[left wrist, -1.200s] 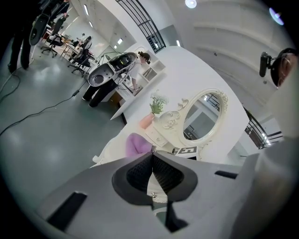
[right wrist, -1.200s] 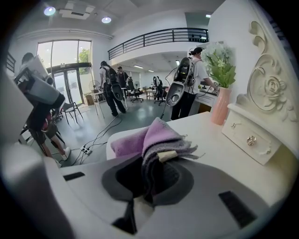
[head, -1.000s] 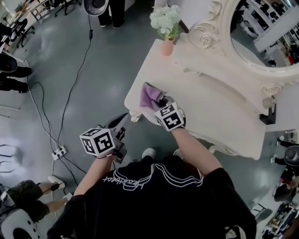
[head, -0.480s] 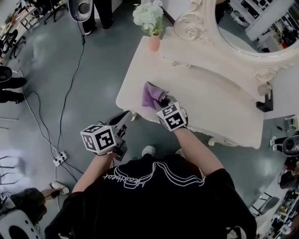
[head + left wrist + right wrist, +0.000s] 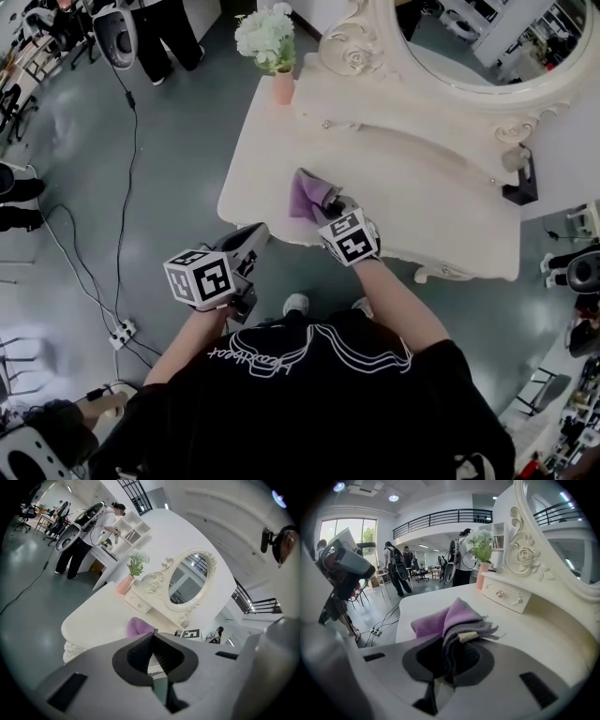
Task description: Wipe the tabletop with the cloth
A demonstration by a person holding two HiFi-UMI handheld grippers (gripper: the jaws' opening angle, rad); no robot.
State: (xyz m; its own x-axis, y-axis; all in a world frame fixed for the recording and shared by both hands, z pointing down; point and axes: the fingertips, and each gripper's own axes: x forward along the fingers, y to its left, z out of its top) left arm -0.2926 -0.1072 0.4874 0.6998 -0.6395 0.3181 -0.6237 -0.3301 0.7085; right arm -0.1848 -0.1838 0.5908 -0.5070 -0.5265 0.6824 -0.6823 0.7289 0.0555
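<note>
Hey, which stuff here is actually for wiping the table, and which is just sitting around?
For the job: purple cloth, clamped in the right claw; tabletop.

Just lying about: flower vase; mirror; power strip on the floor. The left claw is shut, empty, off the table.

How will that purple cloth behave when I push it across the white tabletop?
Probably floppy: the purple cloth bunches in soft folds where the right gripper pinches it. Likely light, since a pinch holds it. Its fuzzy, frayed edge suggests it drags rather than slips on the tabletop.
</note>
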